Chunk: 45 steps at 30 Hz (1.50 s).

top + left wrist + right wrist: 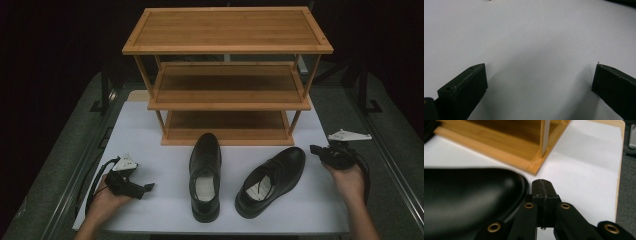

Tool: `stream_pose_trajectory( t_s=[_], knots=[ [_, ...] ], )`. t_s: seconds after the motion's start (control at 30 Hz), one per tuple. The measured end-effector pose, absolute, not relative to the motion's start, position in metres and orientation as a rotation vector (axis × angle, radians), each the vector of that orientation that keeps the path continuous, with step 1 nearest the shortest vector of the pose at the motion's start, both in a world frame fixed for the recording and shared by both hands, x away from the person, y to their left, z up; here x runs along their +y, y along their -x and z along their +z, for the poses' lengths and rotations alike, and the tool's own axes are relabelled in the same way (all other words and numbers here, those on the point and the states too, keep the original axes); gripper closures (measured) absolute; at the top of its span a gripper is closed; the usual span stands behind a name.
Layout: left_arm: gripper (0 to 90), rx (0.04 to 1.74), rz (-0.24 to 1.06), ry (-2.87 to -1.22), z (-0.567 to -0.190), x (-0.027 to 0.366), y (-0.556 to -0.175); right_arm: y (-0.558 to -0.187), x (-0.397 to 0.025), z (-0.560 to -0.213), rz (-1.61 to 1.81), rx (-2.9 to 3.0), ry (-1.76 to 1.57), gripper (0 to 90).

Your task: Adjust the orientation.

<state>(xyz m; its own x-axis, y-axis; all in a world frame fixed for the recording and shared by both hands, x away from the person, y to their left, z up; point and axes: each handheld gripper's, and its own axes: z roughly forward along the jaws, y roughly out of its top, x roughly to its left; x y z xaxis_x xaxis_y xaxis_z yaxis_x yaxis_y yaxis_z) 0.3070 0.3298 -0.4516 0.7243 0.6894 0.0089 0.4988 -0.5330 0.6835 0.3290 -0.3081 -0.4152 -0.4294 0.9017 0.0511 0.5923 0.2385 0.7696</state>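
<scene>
Two black leather lace-up shoes stand on the white table top [150,130] in front of a wooden rack. The left shoe [205,175] points straight at the rack; the right shoe [272,180] is angled with its toe to the far right. My left gripper [145,188] rests low at the near left, apart from the left shoe, its jaws wide open over bare table [540,75]. My right gripper [315,149] sits just right of the right shoe's toe [469,200], its jaws shut [543,187] with nothing between them.
A three-shelf bamboo shoe rack [227,47] stands at the back of the table, all shelves bare; its lowest shelf corner [531,166] lies just beyond the right gripper. Dark grey floor surrounds the table, with black stands at both sides.
</scene>
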Motion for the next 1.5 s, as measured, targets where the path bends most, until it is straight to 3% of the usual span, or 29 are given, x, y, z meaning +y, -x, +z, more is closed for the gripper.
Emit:
stream_pose_trajectory(
  t_s=[0.33, 0.63, 1.5],
  knots=[
    [0.0, 0.895, 0.365, -2.249, -0.452, 0.33, -0.307, -0.282, -0.305, -0.423, 1.088, 2.194, -1.323, 90.0],
    [0.0, 0.896, 0.364, -2.249, -0.452, 0.33, -0.307, -0.262, -0.287, -0.44, 1.16, 2.298, -1.253, 90.0],
    [0.0, 0.896, 0.363, -2.249, -0.452, 0.33, -0.307, -0.281, -0.268, -0.446, 1.184, 2.327, -1.19, 90.0]
  ],
)
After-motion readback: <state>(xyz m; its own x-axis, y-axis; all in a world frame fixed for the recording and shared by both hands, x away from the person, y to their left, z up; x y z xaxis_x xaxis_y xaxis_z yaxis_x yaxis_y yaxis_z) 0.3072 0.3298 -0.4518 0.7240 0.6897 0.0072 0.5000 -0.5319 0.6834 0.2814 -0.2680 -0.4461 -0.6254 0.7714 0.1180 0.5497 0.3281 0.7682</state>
